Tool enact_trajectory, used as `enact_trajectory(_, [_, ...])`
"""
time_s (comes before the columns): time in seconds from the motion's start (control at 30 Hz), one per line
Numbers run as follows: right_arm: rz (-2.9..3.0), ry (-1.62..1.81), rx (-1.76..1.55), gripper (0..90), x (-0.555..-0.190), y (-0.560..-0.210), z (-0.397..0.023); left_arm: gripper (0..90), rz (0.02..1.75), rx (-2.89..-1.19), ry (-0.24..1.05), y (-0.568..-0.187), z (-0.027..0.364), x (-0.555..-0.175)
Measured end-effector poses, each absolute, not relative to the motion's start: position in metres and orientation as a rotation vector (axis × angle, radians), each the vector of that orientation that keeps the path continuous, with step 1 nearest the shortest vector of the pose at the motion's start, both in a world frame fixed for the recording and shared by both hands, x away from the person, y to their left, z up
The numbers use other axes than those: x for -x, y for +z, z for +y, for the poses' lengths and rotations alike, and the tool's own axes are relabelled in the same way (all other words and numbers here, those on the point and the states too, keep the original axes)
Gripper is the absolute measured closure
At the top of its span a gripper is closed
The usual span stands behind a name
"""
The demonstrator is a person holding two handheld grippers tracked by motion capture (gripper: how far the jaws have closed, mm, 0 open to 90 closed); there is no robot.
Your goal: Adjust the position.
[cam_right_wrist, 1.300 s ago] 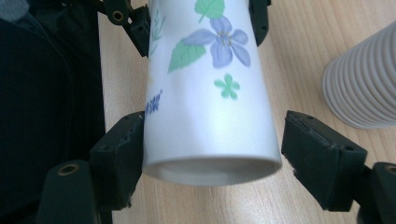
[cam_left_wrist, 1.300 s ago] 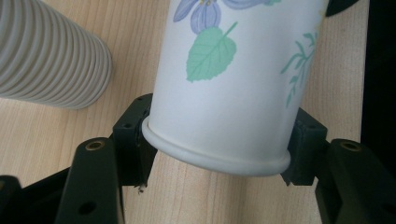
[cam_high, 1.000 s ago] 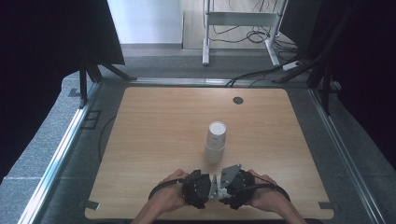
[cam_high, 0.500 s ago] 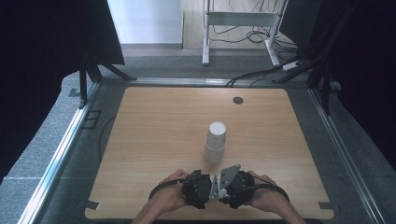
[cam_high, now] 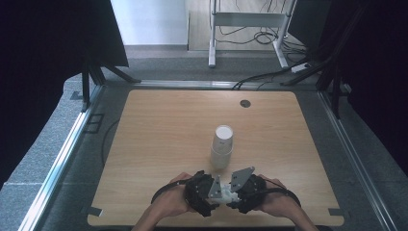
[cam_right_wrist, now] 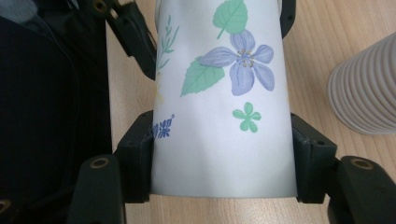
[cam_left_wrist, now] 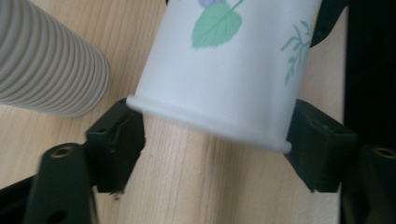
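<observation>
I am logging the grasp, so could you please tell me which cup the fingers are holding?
The flower-printed cup, held between both grippers near the table's front edge. The others are nested in the upright ribbed stack standing free behind it.

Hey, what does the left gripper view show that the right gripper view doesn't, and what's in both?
The left gripper view shows the paper cup's rolled rim sitting between the left gripper's jaws. The right gripper view shows the cup's purple flower, blue printed characters, and its plain end between the right gripper's jaws. Both show that cup with its green leaf print, the ribbed cup stack beside it, and the wooden table.
</observation>
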State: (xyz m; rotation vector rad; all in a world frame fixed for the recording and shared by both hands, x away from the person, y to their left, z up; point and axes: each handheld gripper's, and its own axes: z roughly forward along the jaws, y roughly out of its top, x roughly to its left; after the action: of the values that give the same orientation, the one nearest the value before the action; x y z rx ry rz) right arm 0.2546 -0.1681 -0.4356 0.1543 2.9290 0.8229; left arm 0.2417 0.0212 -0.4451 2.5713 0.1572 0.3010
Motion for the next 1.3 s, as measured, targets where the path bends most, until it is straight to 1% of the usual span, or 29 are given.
enact_trajectory(0.17, [2.913,0.911,-0.179,37.2,-0.257,-0.432,-0.176,17.0,0.161,-2.480,0.227,-0.439,0.030,-0.245])
enact_trajectory(0.3, [2.893,0.984,-0.185,37.2,-0.259,-0.428,-0.182,15.5,0.170,-2.401,0.190,-0.436,0.038,-0.248])
enact_trajectory(0.6, [2.863,1.120,-0.173,37.2,-0.261,-0.425,-0.193,15.4,0.213,-2.242,0.135,-0.431,0.054,-0.254])
enact_trajectory(0.77, [2.845,1.187,-0.149,37.2,-0.262,-0.424,-0.197,15.8,0.201,-2.179,0.088,-0.432,0.059,-0.255])
enact_trajectory(1.0, [2.840,1.236,-0.108,37.2,-0.262,-0.425,-0.199,17.3,0.192,-2.123,0.036,-0.436,0.060,-0.256])
enact_trajectory(1.3, [2.843,1.257,-0.065,37.2,-0.262,-0.427,-0.199,19.0,0.169,-2.099,-0.001,-0.439,0.059,-0.255])
